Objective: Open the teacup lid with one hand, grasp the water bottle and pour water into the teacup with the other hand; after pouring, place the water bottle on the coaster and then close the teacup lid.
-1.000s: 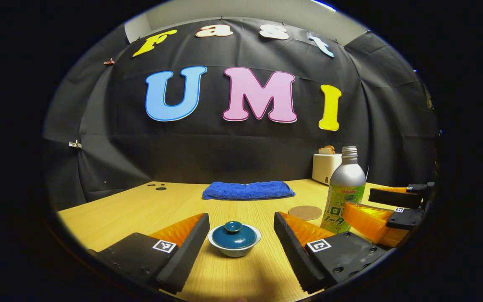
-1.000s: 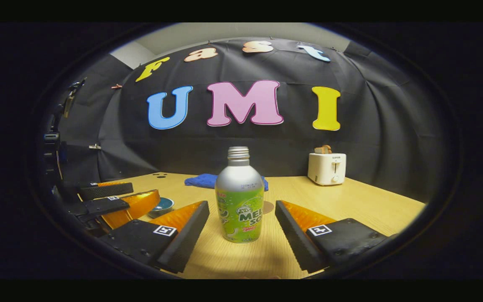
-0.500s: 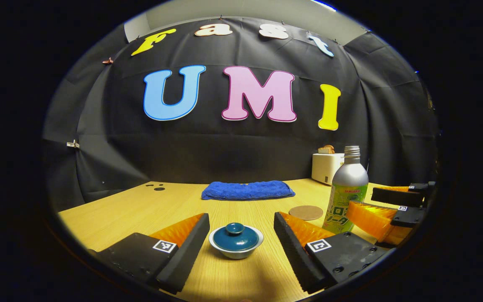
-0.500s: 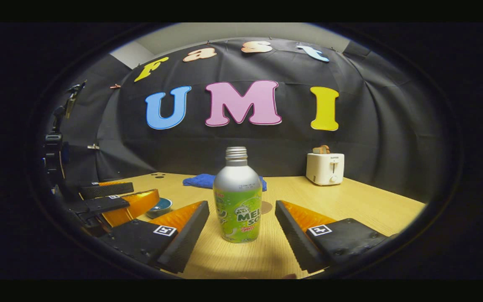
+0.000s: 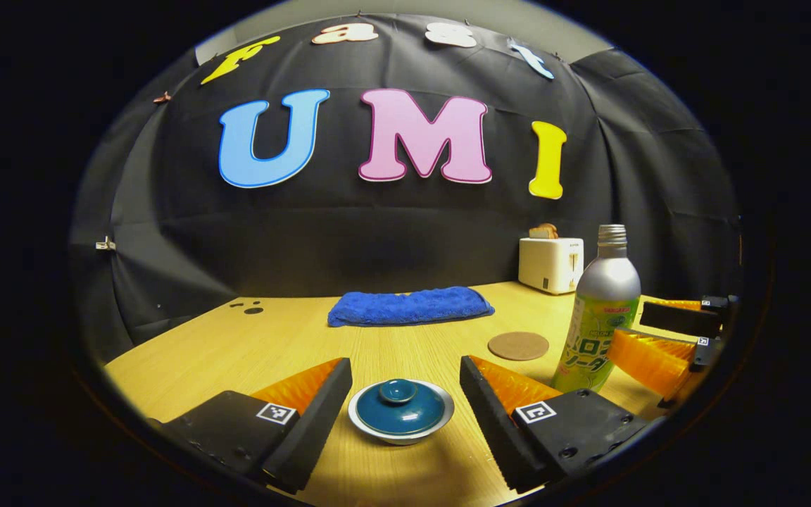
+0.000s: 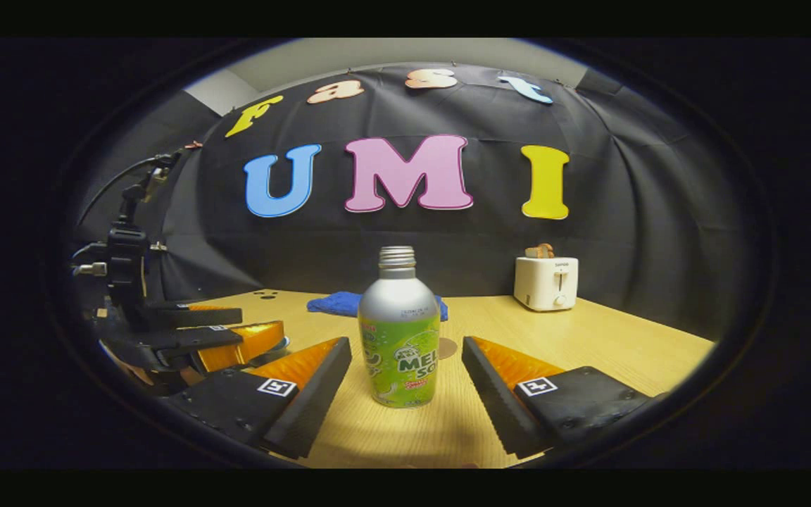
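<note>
So far nothing of the task looks done: the lid is on the cup, the bottle stands untouched, and the coaster lies bare.

From the left gripper view, the left gripper [image 5: 402, 405] is spread wide, its black-and-orange fingers flanking but not touching the small white teacup [image 5: 401, 429] with its dark teal domed lid [image 5: 398, 408]. The cup sits on the pale wooden desk [image 5: 293, 338], near the front edge. Taking the teacup as landmark, the round brown cork coaster [image 5: 518, 346] lies beyond it and to the right, well apart. The silver water bottle with a green label [image 5: 601, 317] stands upright farther right of the coaster. A folded blue towel [image 5: 409, 306] lies straight behind the cup, toward the wall, and a white toaster [image 5: 551, 263] sits at the back right. The right gripper [image 5: 666, 338] shows beside the bottle.

From the right gripper view, the right gripper [image 6: 405, 394] is likewise released, with the water bottle [image 6: 399, 345] between its fingers, gaps on both sides. The left gripper [image 6: 219, 331] is on the left, covering the teacup's place.

Left to do, I judge: lifting the lid, grasping, pouring, setting the bottle on the coaster, closing. Bare desk surrounds the cup and coaster, giving ample room; the two grippers working side by side are the tightest spot.
</note>
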`<state>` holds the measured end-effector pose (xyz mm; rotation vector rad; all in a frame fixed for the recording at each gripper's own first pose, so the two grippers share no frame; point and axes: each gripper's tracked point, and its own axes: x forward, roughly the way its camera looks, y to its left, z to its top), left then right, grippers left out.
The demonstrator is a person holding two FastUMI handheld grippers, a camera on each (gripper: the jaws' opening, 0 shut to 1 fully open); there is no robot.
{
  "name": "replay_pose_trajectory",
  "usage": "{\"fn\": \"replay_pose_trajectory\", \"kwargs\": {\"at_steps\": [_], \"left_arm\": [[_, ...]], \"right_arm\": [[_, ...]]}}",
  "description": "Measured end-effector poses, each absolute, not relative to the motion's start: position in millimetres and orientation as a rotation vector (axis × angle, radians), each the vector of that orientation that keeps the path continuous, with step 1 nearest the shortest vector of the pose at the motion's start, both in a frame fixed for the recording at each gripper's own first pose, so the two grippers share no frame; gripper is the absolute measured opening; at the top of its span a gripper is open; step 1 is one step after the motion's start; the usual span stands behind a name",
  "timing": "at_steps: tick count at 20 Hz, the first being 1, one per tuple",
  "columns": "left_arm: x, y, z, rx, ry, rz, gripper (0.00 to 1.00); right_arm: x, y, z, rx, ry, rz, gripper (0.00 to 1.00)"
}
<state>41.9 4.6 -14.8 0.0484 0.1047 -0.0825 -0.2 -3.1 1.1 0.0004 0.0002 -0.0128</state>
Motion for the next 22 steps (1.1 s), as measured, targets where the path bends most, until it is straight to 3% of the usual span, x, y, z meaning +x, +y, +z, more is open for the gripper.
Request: {"fn": "replay_pose_trajectory", "kwargs": {"at_steps": [8, 16, 19, 22], "left_arm": [[56, 5, -20, 0.075, 0.137, -0.089, 0.92], [68, -2, -33, 0.123, 0.217, -0.12, 0.75], [70, 1, -35, 0.113, 0.233, -0.114, 0.57], [72, 3, -36, 0.118, 0.237, -0.108, 0.54]], "right_arm": [[0, -3, 1, 0.0, 0.0, -0.012, 0.98], [0, -1, 1, 0.0, 0.002, 0.0, 0.98], [0, -1, 0, 0.001, 0.002, 0.0, 0.98], [-1, -1, 1, 0.0, 0.002, 0.0, 0.98]]}}
